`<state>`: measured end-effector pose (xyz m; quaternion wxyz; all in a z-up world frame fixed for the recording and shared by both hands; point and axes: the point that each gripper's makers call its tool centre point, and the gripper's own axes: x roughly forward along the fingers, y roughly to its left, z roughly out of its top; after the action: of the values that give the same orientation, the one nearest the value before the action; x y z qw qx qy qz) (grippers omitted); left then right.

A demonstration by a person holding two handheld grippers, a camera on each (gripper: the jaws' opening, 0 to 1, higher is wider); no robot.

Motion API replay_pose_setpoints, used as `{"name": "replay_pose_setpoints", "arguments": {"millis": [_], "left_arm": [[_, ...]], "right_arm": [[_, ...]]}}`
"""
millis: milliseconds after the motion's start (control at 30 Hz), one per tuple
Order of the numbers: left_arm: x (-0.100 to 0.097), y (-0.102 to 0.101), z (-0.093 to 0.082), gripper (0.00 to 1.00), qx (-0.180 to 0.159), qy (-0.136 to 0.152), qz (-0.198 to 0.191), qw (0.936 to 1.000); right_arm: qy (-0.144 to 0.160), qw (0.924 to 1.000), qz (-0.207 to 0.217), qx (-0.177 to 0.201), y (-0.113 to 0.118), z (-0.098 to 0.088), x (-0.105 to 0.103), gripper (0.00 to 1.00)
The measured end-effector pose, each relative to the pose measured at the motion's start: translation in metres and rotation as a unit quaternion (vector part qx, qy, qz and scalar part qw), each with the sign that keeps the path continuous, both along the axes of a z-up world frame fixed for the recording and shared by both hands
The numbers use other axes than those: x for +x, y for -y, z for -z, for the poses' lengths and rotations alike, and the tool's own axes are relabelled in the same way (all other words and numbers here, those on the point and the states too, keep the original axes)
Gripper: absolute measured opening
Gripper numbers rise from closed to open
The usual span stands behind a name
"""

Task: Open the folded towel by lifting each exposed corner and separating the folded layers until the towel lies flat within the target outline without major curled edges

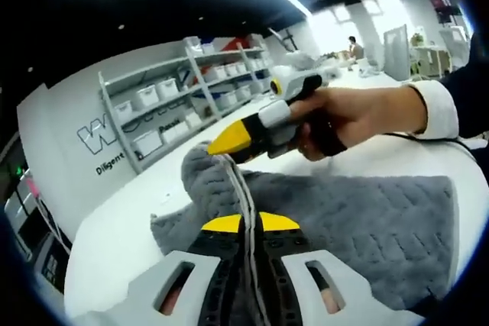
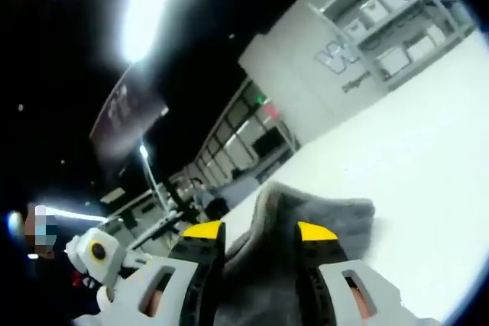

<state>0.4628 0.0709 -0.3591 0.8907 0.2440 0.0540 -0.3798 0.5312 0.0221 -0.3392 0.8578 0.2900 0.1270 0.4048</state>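
A grey quilted towel lies partly spread on the white table, its near corner raised in a hump. My left gripper is shut on the towel's white-trimmed edge, which runs up between the yellow-tipped jaws. The right gripper, held by a hand with a white cuff, comes in from the right and meets the raised hump at its tip. In the right gripper view, a thick fold of the towel fills the gap between the jaws of my right gripper, which hold it off the table.
Shelves with white bins stand along the wall behind the table, also in the right gripper view. A person is far off at the back. Bare white table stretches beyond the towel.
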Motion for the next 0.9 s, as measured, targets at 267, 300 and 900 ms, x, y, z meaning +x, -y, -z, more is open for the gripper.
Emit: {"name": "replay_pose_setpoints", "arguments": {"millis": [267,300,900], "left_arm": [[-0.001,0.006,0.004,0.06,0.009,0.01,-0.002,0.9999],[-0.001,0.006,0.004,0.06,0.009,0.013,-0.003,0.9999],[-0.005,0.014,0.003,0.07,0.011,0.032,0.001,0.9994]], "right_arm": [[-0.032,0.9994,-0.007,0.009,-0.011,0.004,-0.013,0.52],[-0.035,0.9993,-0.01,0.01,-0.012,0.004,-0.014,0.54],[-0.081,0.9938,-0.076,-0.006,-0.038,0.023,-0.042,0.38]]}}
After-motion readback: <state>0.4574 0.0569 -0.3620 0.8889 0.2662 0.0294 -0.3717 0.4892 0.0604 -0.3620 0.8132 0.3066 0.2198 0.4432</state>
